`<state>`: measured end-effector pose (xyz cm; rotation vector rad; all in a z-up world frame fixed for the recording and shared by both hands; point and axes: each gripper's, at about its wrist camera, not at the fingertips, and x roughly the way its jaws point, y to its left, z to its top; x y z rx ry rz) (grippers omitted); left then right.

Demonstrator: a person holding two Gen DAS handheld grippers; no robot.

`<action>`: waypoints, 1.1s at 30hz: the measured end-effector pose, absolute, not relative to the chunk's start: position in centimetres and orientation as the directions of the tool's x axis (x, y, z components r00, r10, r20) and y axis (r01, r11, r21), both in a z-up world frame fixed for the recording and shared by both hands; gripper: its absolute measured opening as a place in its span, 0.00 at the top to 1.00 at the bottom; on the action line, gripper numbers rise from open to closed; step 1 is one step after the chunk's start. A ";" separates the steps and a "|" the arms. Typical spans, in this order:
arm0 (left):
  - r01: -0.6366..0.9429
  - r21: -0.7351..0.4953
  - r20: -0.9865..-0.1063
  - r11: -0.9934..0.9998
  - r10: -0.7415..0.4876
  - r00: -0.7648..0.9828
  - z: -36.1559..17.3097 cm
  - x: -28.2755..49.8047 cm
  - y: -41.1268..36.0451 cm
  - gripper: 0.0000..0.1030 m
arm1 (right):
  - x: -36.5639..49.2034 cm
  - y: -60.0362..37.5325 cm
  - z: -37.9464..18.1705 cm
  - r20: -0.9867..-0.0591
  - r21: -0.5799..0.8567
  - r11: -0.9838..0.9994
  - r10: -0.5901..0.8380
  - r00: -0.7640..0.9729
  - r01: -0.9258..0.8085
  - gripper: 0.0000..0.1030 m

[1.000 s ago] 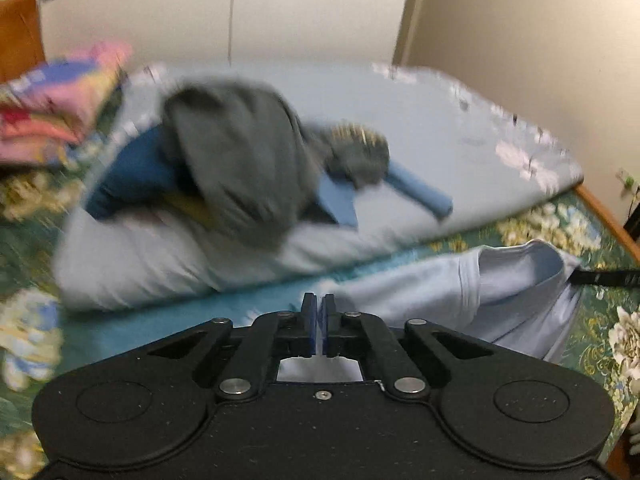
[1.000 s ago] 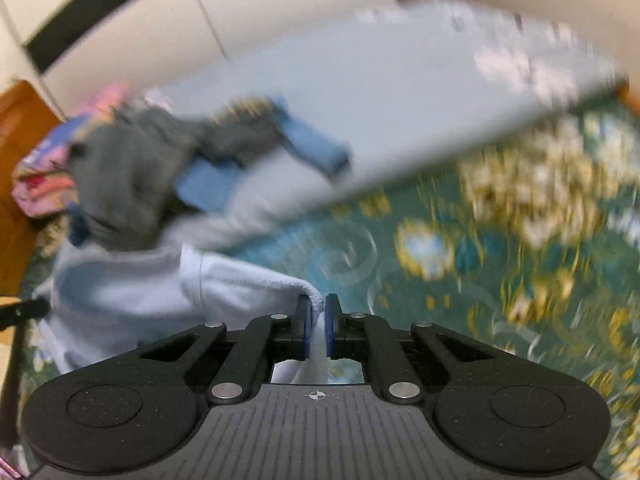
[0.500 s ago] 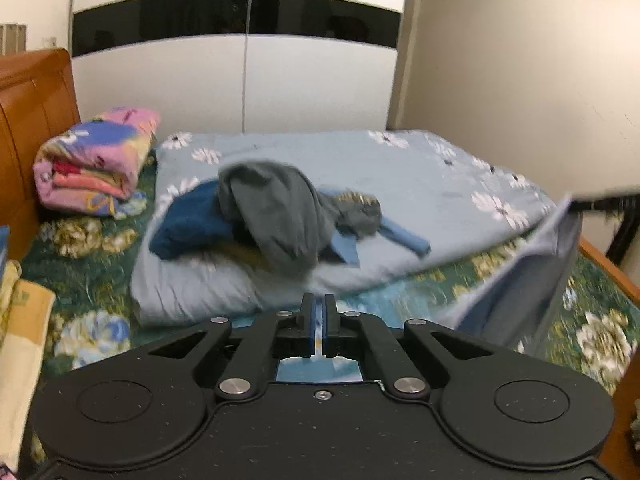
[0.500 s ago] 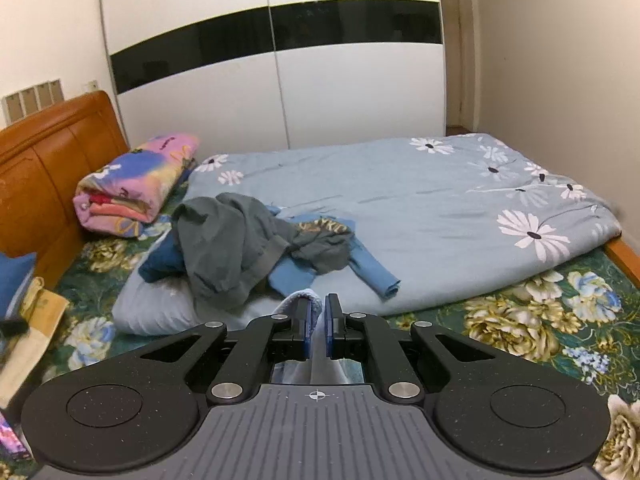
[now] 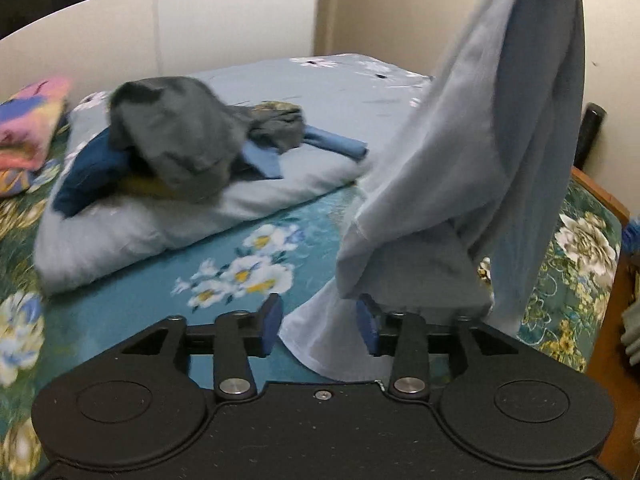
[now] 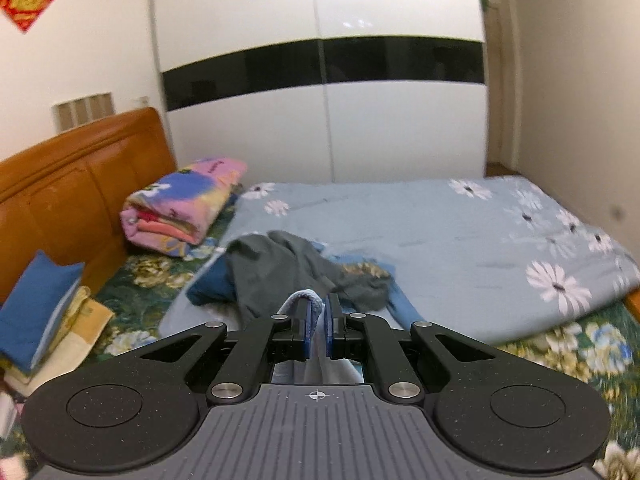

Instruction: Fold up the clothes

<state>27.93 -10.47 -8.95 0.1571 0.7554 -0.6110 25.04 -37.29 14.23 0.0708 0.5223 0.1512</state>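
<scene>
A light blue garment (image 5: 472,148) hangs from above on the right of the left wrist view, its lower edge draped between the blue pads of my left gripper (image 5: 319,328), which is open. My right gripper (image 6: 318,322) is shut on a bunched edge of the same light blue garment (image 6: 306,298), held high over the bed. A heap of grey and blue clothes (image 5: 180,140) lies on the folded quilt; the heap also shows in the right wrist view (image 6: 296,272).
A pale blue daisy quilt (image 6: 460,240) covers the green floral sheet (image 5: 224,280). A pink rolled blanket (image 6: 184,204), a blue-topped stack of folded items (image 6: 40,316), the wooden headboard (image 6: 72,184) and a white wardrobe (image 6: 320,80) surround the bed.
My left gripper has opened and let go of the garment. The garment has swung up and now hangs from the right gripper, which rose higher.
</scene>
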 end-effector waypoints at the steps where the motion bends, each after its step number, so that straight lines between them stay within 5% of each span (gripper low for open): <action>1: 0.588 -0.097 -0.675 0.803 -0.487 0.554 -9.2 28.3 -11.0 0.58 | 25.1 -37.1 14.7 -0.486 0.098 0.986 0.163 0.858 -0.132 0.95; 8: 0.643 -0.174 -0.583 0.745 -0.605 0.543 -9.7 29.5 -14.5 0.58 | 25.9 -36.9 16.8 -0.472 0.069 0.987 0.163 0.866 -0.148 0.95; 10: 0.624 -0.198 -0.559 0.756 -0.610 0.562 -9.1 30.0 -14.4 0.87 | 26.4 -37.0 16.9 -0.474 0.064 0.989 0.150 0.868 -0.137 0.95; 12: 0.601 -0.181 -0.544 0.779 -0.588 0.599 -8.3 30.2 -13.8 0.98 | 26.7 -37.3 17.0 -0.472 0.067 0.990 0.139 0.871 -0.122 0.95; 26: 0.480 0.058 -0.227 0.875 -0.457 0.860 11.4 28.1 -0.9 0.98 | 23.8 -37.0 22.9 -0.296 0.041 0.996 0.091 0.951 -0.083 0.95; 33: 0.469 0.139 -0.195 0.872 -0.440 0.877 14.4 20.7 3.2 0.98 | 18.2 -35.2 22.9 -0.246 0.037 0.990 0.141 0.959 -0.136 0.95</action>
